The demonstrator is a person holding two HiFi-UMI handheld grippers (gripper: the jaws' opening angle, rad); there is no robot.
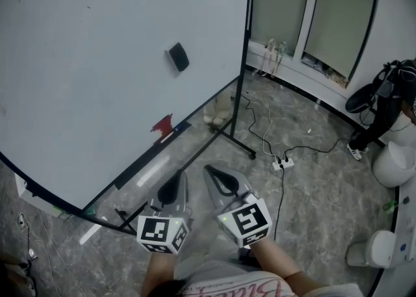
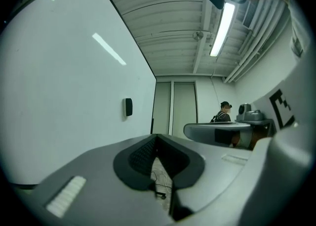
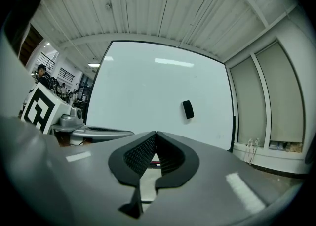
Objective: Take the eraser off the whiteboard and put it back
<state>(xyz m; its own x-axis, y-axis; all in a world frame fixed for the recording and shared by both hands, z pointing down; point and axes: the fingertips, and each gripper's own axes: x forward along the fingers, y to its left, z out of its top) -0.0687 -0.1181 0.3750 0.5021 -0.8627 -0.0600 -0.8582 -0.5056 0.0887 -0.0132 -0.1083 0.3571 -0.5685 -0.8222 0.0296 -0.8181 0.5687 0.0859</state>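
You are on the approach. The eraser (image 1: pixel 178 56) clings to the upright whiteboard (image 1: pixel 78 75) towards its right edge, and both tools are well short of it. Your right gripper (image 3: pixel 155 136) has its jaws pressed together tip to tip with nothing between them, and the left gripper (image 2: pixel 157 138) is likewise closed and empty. Before you reach the board, spread one pair of jaws wider than the eraser's narrow side. The right looks the better placed, since its camera has the eraser nearly ahead. Come in square to the board so the ribbed black pads (image 3: pixel 140 156) take the two long sides, then pull straight off; don't slide it. The eraser is a small, dark, rounded block sitting slightly tilted. It probably holds by a magnet, so expect a little snap. The board face is smooth, glossy white, edged by a thin black metal frame (image 1: pixel 247 42), and it stands on a marbled grey floor (image 1: pixel 312 179).
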